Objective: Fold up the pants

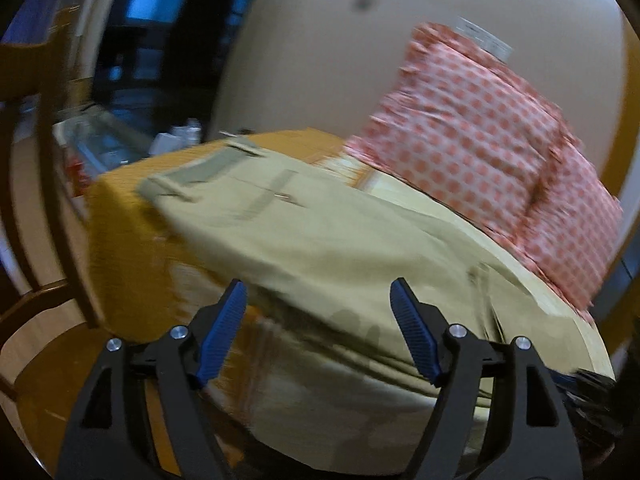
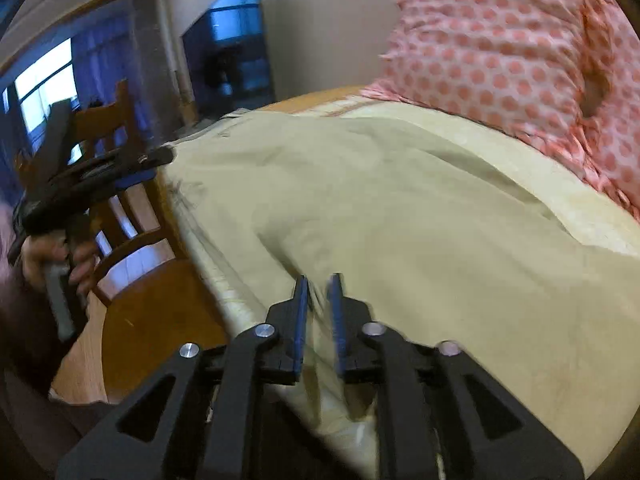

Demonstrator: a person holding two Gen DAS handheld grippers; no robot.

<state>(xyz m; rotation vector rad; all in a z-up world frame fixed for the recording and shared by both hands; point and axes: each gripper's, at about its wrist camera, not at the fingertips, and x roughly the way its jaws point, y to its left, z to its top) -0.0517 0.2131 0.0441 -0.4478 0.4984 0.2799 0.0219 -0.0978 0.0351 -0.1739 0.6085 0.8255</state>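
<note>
Two wrist views showed khaki pants (image 1: pixel 336 240) spread flat across a wooden counter (image 1: pixel 120 216). A pink dotted cloth bundle (image 1: pixel 476 136) sat on the counter's far side, right beside the pants' far long edge and apparently touching it. A wooden chair (image 2: pixel 132 248) stood just off the counter's near-left edge, under the left hand-held gripper as seen from the right wrist. Dark windows (image 2: pixel 236 44) showed in the pale wall behind.

The pants lay lengthwise along the counter, with the waistband (image 1: pixel 208 168) at the far-left end and the legs running toward the near right.

The left hand-held gripper (image 1: pixel 320 320) hovered above the pants' near edge, its blue pads (image 1: pixel 228 320) spread wide apart with nothing between them. The right hand-held gripper (image 2: pixel 320 304) had its pads (image 2: pixel 301 320) drawn nearly together over the fabric; motion blur made it impossible to tell whether cloth was pinched.
</note>
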